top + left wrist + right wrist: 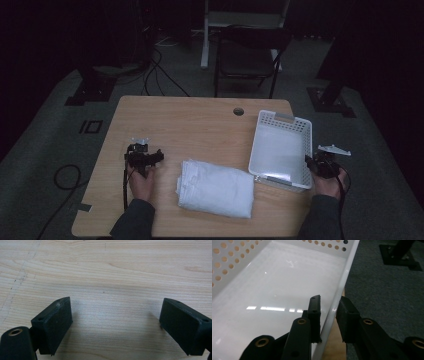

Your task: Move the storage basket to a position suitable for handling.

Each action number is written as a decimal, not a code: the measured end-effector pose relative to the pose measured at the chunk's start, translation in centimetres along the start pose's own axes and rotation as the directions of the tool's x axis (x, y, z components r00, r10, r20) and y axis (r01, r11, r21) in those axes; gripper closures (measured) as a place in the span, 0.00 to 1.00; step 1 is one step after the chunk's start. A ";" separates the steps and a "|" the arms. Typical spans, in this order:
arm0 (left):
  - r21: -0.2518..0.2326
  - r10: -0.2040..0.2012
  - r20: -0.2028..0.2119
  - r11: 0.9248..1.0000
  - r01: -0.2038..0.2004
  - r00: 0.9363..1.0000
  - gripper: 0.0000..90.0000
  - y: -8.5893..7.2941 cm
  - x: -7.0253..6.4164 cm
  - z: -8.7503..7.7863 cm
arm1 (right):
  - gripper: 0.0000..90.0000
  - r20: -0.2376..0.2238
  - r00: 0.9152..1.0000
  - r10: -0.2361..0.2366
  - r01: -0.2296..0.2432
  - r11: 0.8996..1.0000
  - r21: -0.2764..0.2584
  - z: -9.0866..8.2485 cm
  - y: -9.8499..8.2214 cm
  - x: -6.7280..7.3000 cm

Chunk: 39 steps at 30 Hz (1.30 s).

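A white perforated plastic basket [257, 145] stands empty on the right side of the wooden table [190, 125]. My right gripper [320, 162] sits at its near right corner. In the right gripper view the jaws of the right gripper [329, 302] straddle the basket's right wall [342, 282], one pad inside and one outside, both against it. A folded white towel [215, 188] lies on the table between the hands. My left gripper [145, 156] rests left of the towel, and in its own view the left gripper [115, 312] stands open over bare wood.
The table's right edge runs just beside the basket, with dark carpet floor [387, 290] beyond it. A round cable hole [238, 111] is near the table's far edge. A dark chair [247, 55] and cables [160, 75] stand behind the table.
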<state>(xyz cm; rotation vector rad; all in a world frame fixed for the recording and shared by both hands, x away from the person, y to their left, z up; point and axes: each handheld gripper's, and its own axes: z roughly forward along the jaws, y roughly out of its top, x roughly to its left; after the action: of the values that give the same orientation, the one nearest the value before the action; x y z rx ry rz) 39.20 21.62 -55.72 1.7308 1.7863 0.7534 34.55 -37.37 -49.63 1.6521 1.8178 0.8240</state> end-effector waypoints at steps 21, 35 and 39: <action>0.001 0.025 0.025 1.000 -0.025 0.999 0.12 -0.1 -0.4 -0.1 | 0.88 -0.056 0.998 -0.013 0.014 1.000 0.015 4.0 4.0 2.0; 0.001 0.025 0.026 1.000 -0.025 0.999 0.12 -0.1 -0.4 -0.1 | 0.60 -0.006 0.999 -0.054 0.054 0.998 0.025 -1.1 1.2 4.5; 0.000 0.031 0.031 1.000 -0.031 0.999 0.11 -0.1 -0.4 -0.1 | 0.72 -0.010 0.999 -0.053 0.054 0.994 0.090 -0.3 0.9 4.4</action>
<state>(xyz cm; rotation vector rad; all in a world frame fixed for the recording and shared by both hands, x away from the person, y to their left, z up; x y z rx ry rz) 39.10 21.25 -55.72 1.7648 1.7437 0.7350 34.47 -32.92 -48.74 1.6494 1.9216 0.7361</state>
